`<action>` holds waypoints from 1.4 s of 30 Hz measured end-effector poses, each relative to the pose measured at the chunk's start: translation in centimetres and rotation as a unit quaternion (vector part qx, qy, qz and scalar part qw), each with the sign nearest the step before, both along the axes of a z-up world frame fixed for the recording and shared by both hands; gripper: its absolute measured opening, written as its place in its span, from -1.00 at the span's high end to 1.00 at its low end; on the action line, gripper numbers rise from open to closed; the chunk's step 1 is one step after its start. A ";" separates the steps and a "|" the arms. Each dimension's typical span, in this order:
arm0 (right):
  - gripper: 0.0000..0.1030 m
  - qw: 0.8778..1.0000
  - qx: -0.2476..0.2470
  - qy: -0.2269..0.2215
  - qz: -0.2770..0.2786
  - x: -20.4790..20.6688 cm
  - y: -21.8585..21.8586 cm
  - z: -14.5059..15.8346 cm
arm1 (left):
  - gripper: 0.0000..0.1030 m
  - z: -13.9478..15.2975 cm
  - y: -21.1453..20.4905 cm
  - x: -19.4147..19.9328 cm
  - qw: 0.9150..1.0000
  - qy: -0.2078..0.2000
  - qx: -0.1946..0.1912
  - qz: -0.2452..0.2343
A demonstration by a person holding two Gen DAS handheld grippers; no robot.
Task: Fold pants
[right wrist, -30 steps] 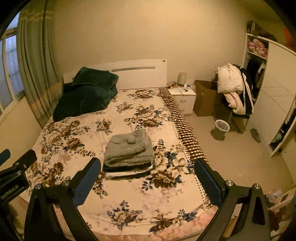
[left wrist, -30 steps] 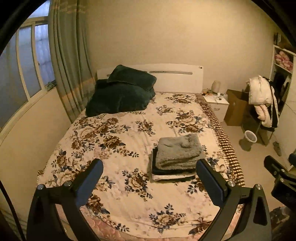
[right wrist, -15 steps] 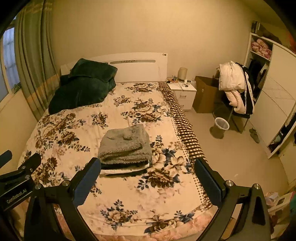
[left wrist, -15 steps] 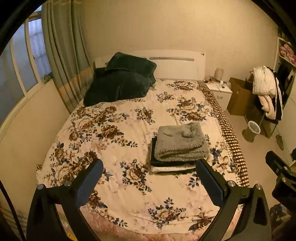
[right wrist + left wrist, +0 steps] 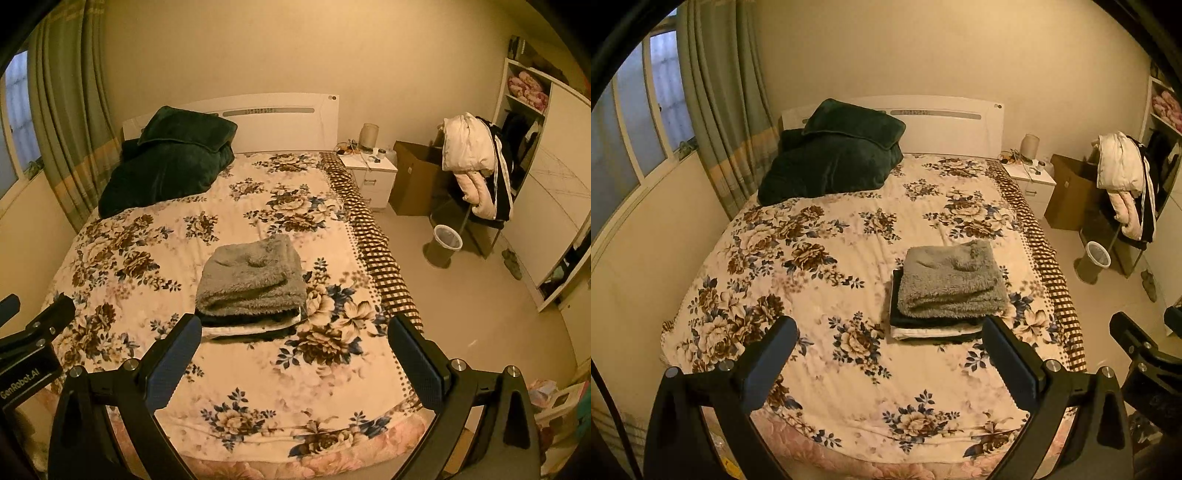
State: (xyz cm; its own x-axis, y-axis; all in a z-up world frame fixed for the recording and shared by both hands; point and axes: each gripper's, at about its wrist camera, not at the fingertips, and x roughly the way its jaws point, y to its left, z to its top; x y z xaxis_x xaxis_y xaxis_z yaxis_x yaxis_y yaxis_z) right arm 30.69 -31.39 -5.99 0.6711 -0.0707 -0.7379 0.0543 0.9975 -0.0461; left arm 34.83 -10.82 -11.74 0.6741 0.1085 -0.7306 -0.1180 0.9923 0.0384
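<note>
A stack of folded clothes lies on the floral bedspread (image 5: 820,295), right of the middle. A fluffy grey folded garment (image 5: 951,282) is on top, with dark and white folded pieces (image 5: 934,326) under it. The stack also shows in the right wrist view (image 5: 253,278). My left gripper (image 5: 886,354) is open and empty, held above the foot of the bed, short of the stack. My right gripper (image 5: 293,350) is open and empty, also above the foot of the bed. Each gripper's body shows at the edge of the other's view.
A dark green blanket and pillow (image 5: 831,162) lie at the head of the bed. A white nightstand (image 5: 371,173), a cardboard box (image 5: 413,181), a chair with coats (image 5: 476,162) and a waste bin (image 5: 443,245) stand to the right. A curtain and window (image 5: 713,110) are on the left.
Both grippers have tilted down a little, so the bed and stack sit higher and closer in view. Both jaws stay open and empty. The stack has not moved.
</note>
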 end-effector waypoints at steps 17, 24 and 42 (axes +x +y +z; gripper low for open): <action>-1.00 1.000 0.013 0.007 0.001 -0.9 0.4 -1.1 | -0.99 -0.2 -0.7 -0.4 1.000 0.014 0.003 0.000; -1.00 1.000 0.013 0.007 -0.001 -1.4 0.5 -1.3 | -0.99 -0.3 -0.8 -0.7 1.000 0.015 0.005 0.001; -1.00 1.000 0.017 0.011 0.005 -2.6 0.6 -1.7 | -0.99 -0.7 -1.0 -1.4 1.000 0.018 0.002 -0.001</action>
State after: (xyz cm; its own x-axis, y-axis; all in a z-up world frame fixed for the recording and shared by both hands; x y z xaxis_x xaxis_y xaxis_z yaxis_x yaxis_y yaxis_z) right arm 28.08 -30.84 -7.69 0.6555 -0.0388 -0.7542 0.0446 0.9989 -0.0126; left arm 33.42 -11.83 -12.43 0.6471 0.1106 -0.7544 -0.1154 0.9922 0.0465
